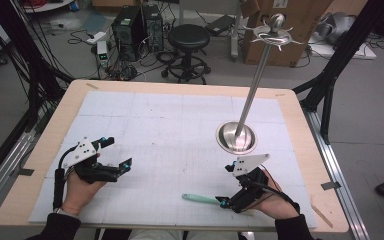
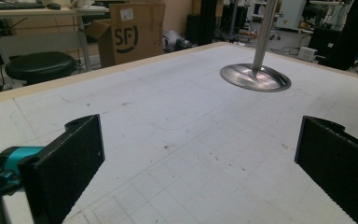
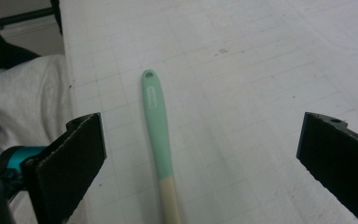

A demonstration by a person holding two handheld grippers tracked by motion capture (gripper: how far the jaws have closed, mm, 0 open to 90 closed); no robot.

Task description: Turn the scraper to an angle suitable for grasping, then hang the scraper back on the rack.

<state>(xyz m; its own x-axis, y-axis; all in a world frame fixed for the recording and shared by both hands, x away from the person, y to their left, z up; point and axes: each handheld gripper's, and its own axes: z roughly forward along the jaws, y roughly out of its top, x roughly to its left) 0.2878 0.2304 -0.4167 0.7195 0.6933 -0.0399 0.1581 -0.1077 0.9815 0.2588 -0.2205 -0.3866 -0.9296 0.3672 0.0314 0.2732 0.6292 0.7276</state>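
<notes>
1. Mint-green with a pale cream lower part, a slim plastic-looking utensil handle [image 3: 156, 122] lies flat on the white gridded mat [image 1: 170, 125], close to the near edge of the table; a small hole marks its green tip.
2. In the right gripper view the handle runs up the middle between the two black jaws, which stand wide apart, touching neither.
3. From the high view, the right gripper [image 1: 227, 185] sits low over the mat at the handle's end, held in the person's right hand [image 1: 275, 202].
4. The left gripper [image 1: 116, 154] rests well apart from it on the mat's left side, in the left hand [image 1: 77, 192]; its jaws are also spread wide, with bare mat between them.
5. A polished steel stand [image 1: 236, 137], a round dished base with a tall thin rod topped by a ball, stands on the mat's right half, beyond the right gripper.
6. Past the wooden table edge [image 1: 180, 86] are a black round stool [image 1: 188, 36] and a brown cardboard box [image 2: 137, 30].
</notes>
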